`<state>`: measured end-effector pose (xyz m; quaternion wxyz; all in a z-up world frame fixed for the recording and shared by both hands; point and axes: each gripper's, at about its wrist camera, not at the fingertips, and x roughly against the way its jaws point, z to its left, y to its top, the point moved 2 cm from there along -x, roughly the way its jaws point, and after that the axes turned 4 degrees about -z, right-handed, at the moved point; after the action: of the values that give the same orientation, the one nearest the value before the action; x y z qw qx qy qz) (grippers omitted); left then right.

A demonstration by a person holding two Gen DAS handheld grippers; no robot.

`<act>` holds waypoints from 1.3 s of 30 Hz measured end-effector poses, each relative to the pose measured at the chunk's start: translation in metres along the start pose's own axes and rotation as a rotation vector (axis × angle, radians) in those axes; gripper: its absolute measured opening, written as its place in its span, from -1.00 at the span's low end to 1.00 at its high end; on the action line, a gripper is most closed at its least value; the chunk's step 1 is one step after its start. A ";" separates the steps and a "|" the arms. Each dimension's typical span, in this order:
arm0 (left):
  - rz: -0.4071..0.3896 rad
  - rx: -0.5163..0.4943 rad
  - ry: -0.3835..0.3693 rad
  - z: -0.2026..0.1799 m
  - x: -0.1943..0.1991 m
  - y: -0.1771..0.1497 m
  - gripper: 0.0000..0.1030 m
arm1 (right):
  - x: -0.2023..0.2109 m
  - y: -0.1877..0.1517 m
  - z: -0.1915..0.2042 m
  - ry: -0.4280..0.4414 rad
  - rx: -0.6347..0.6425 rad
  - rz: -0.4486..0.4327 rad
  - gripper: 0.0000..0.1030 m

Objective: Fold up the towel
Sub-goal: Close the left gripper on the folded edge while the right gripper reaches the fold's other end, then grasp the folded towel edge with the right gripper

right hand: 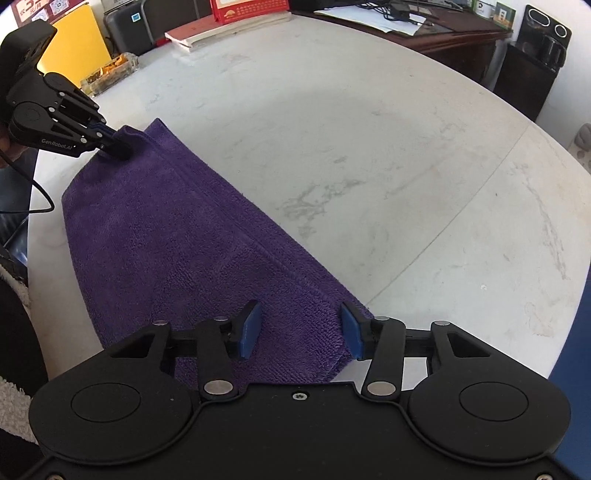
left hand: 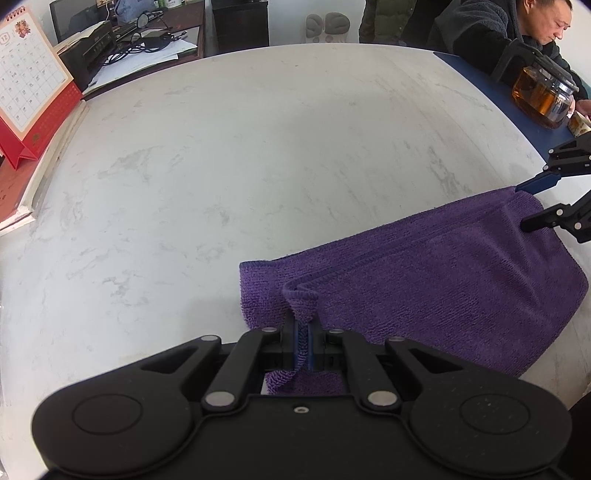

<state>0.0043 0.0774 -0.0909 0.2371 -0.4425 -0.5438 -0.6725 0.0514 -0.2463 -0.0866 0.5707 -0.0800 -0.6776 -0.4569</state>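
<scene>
A purple towel (left hand: 443, 280) lies folded double on the white marble table (left hand: 258, 166). My left gripper (left hand: 303, 332) is shut on a pinched-up corner of it, and the cloth shows between the blue pads. In the right wrist view the same gripper (right hand: 118, 147) bites the towel's far corner. My right gripper (right hand: 301, 328) is open above the opposite end of the towel (right hand: 166, 229). Its blue pads stand apart on either side of the cloth without pressing on it. In the left wrist view the right gripper (left hand: 520, 206) straddles the towel's far edge.
A red desk calendar (left hand: 29, 74) and a stack of books (right hand: 207, 31) sit at the table's far edge. A glass teapot (left hand: 543, 96) stands on a blue mat (left hand: 517, 122) beside a seated person. A glass dish (right hand: 110, 72) is near the left gripper.
</scene>
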 end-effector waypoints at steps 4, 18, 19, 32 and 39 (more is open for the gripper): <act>0.002 -0.002 0.000 -0.001 -0.002 -0.001 -0.92 | 0.003 0.000 0.002 -0.008 -0.006 -0.007 -0.30; 0.021 0.005 0.005 -0.001 -0.007 0.000 -0.91 | 0.002 -0.001 -0.011 0.000 -0.063 -0.016 -0.31; 0.022 0.005 0.005 -0.001 -0.007 0.000 -0.91 | 0.001 0.000 -0.012 0.006 -0.068 -0.017 -0.31; 0.029 0.014 0.002 0.001 -0.008 0.000 -0.91 | 0.012 -0.007 0.013 0.063 0.043 -0.014 -0.67; 0.035 0.014 0.001 0.001 -0.009 0.001 -0.90 | 0.015 -0.006 0.002 0.026 0.012 -0.037 -0.56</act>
<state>0.0101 0.0763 -0.0982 0.2521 -0.4499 -0.5407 -0.6646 0.0409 -0.2545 -0.0767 0.5715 -0.0581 -0.6740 -0.4645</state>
